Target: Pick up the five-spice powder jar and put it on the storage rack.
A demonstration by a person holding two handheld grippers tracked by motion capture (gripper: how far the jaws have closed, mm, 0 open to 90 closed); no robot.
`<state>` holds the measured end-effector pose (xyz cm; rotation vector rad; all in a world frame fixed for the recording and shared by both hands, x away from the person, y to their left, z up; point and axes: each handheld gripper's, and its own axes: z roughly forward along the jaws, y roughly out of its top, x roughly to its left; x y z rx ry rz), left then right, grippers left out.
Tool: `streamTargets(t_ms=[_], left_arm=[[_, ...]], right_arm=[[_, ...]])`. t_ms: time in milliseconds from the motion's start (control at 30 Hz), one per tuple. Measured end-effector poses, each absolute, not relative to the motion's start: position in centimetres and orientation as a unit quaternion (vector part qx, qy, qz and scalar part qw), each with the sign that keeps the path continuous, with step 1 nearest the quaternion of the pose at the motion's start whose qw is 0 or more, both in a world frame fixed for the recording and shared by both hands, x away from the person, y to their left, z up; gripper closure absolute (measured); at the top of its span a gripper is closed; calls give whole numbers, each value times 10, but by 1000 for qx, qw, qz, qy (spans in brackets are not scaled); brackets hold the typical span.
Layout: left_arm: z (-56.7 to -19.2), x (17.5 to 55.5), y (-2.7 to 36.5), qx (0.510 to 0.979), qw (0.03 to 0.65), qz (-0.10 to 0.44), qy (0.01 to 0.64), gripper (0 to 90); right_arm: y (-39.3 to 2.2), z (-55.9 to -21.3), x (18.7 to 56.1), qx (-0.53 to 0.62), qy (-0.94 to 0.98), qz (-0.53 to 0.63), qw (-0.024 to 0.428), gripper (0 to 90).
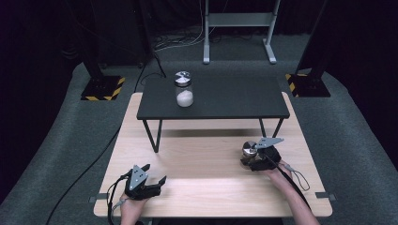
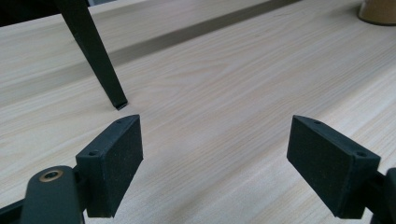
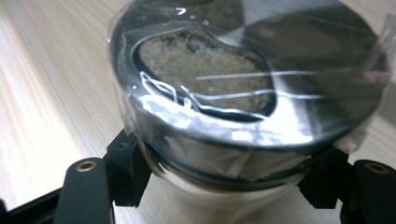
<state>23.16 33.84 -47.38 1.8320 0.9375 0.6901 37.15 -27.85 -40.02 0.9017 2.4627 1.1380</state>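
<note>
Pale wood grain covers the bench (image 1: 211,159), which fills the lower middle of the high view. At the lower left of that view the left hand-held gripper (image 1: 152,176) sits low over the bench near its front edge, held by a hand (image 1: 131,208) that enters from the bottom, a cable looping off its left side. Its jaws stand wide apart with nothing between them; in the left gripper view the left hand-held gripper (image 2: 215,154) shows two black padded jaws far apart over bare wood, with a black leg (image 2: 95,56) of the shelf planted on the bench at the upper left of that frame.

At the lower right of the high view the right hand-held gripper (image 1: 248,161) is clenched around a shaker jar (image 1: 248,150) with a shiny metal lid, resting on the bench just in front of the shelf's right legs. In the right gripper view the shaker jar (image 3: 243,88) sits between the two jaws, which press on its neck from either side; its chrome lid is wrapped in clear film, and a brownish, grainy seasoning shows through an opening in the top.

Farther back, a low black shelf (image 1: 225,101) stands on the bench. On its left part stands a second jar (image 1: 184,89), glass with a metal lid, about half full of white powder.
</note>
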Motion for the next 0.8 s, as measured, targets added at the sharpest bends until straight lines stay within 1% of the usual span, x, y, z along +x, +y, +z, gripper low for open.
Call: streamTargets(t_ms=[133, 533, 800], left_arm=[[-473, 232, 338, 747, 466, 280, 384, 177], [-474, 231, 338, 746, 465, 282, 384, 177], [-473, 232, 338, 746, 464, 281, 385, 177]], right_arm=[[-284, -390, 366, 310, 850, 401, 142, 301], [-283, -335, 350, 293, 851, 405, 161, 302], [-281, -304, 349, 299, 850, 403, 162, 301]])
